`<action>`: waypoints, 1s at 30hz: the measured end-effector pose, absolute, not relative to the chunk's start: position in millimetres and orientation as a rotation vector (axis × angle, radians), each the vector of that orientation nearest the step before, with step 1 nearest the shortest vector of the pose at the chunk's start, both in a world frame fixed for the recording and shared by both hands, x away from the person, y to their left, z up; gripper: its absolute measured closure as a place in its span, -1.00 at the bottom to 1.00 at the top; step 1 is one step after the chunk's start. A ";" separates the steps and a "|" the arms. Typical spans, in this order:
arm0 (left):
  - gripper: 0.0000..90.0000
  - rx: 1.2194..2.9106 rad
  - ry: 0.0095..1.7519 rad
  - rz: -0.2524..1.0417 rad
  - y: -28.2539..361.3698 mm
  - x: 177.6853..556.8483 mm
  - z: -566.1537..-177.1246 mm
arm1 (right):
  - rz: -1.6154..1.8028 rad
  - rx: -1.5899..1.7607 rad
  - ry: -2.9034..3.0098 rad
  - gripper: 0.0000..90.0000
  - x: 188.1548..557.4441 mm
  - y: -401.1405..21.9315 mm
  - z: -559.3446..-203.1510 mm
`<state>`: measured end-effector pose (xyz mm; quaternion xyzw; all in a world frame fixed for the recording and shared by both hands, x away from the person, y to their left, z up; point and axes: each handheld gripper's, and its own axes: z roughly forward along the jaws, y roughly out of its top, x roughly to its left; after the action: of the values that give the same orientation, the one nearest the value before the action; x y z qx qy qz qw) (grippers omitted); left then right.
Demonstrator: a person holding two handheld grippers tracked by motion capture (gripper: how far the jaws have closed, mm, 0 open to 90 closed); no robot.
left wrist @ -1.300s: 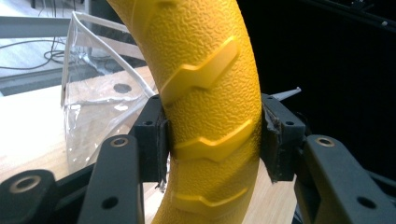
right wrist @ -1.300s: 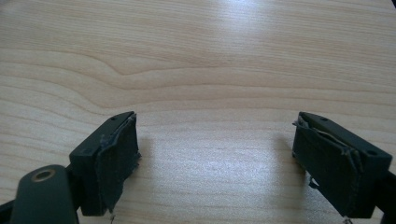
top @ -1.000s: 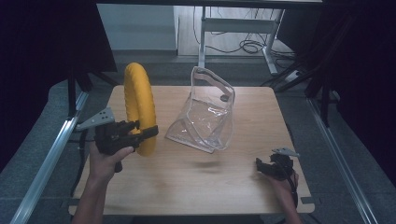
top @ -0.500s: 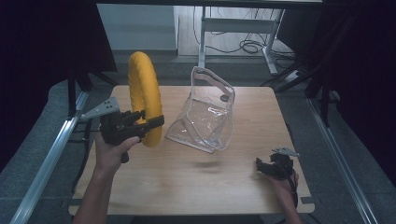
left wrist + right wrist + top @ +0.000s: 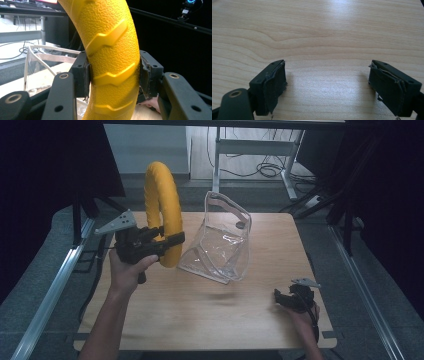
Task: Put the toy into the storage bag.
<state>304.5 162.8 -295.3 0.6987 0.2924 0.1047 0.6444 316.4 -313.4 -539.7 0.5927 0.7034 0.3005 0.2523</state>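
Your left claw (image 5: 167, 241) is clenched on the yellow ring (image 5: 162, 212), gripping it low on its arc. In the left gripper view the two pads press the ring (image 5: 112, 57) from either side, across its pebbled skin and raised chevron ribs. The ring stands upright on edge, lifted clear of the bench (image 5: 210, 315), its top well above the bench's far edge in the high view. Your left hand (image 5: 127, 270) wraps the claw's body from below.

Just right of the ring sits a clear plastic bag (image 5: 220, 245), mouth up and gaping, resting on the bench near its middle. Ring and bag look close but apart; contact cannot be told from here. The bag's rim (image 5: 37, 53) shows behind the left jaw in the left gripper view.

Your right claw (image 5: 289, 298) rests low at the near right corner of the bench, well apart from the bag and ring. In the right gripper view it (image 5: 328, 82) stands released, jaws wide, bare wood grain (image 5: 317, 32) between them, nothing in the gap.
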 end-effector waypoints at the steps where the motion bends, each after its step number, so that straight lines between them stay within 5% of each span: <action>1: 0.12 1.591 0.663 0.236 161.2 305.5 -294.0 | 0.817 1.612 1.913 -0.68 316.4 -313.4 -539.7; 30: 0.12 1.632 0.575 0.213 107.4 317.9 -264.1 | 0.813 1.608 1.911 -0.68 317.1 -314.0 -539.9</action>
<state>317.9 107.4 -264.1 0.7166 0.2523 0.0936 0.6435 317.1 -314.0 -539.9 0.5919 0.7037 0.2994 0.2546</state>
